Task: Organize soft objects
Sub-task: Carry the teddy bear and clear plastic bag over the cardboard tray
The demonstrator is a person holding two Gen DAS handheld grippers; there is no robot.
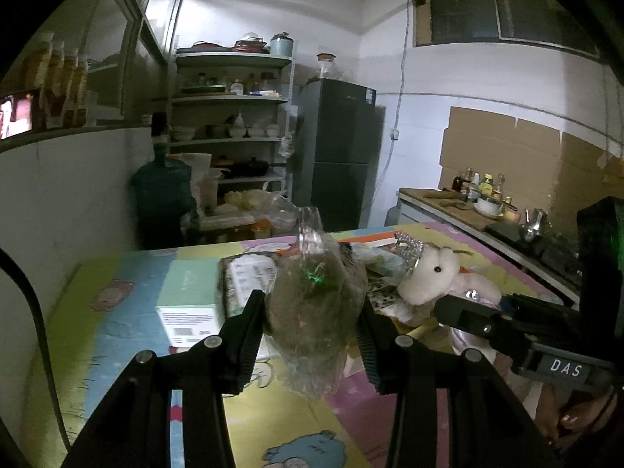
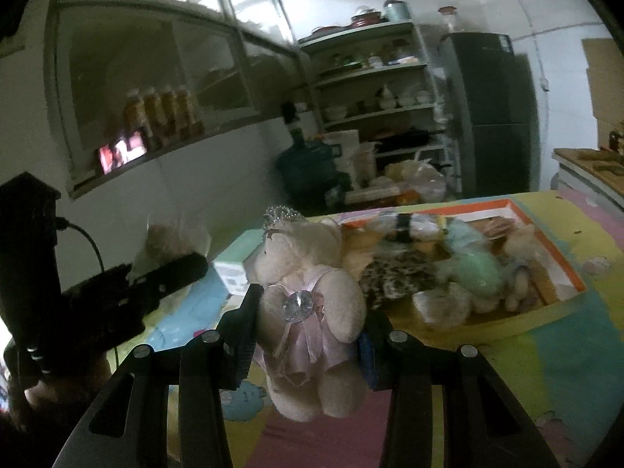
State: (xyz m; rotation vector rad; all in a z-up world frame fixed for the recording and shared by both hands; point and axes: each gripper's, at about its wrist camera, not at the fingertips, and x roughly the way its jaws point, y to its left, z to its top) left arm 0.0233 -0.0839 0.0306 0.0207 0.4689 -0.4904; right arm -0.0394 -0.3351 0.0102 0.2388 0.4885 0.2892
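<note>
My left gripper [image 1: 310, 335] is shut on a brown soft toy in a clear plastic bag [image 1: 316, 312] and holds it above the colourful mat. My right gripper [image 2: 308, 331] is shut on a cream teddy bear [image 2: 312, 304] with a pink dress, a gem and a silver crown. The bear also shows in the left wrist view [image 1: 433, 277], to the right of the bagged toy. The left gripper [image 2: 171, 273] with its bagged toy [image 2: 171, 241] shows at the left of the right wrist view. An orange-rimmed tray [image 2: 561, 261] behind the bear holds several soft toys, one mint green [image 2: 472, 269].
A mint and white box [image 1: 191, 296] lies on the mat [image 1: 128, 277] left of the bagged toy. A shelf rack [image 1: 234, 117], a water jug [image 1: 163, 195] and a fridge [image 1: 335, 152] stand behind the table. A counter with bottles [image 1: 479, 195] runs along the right.
</note>
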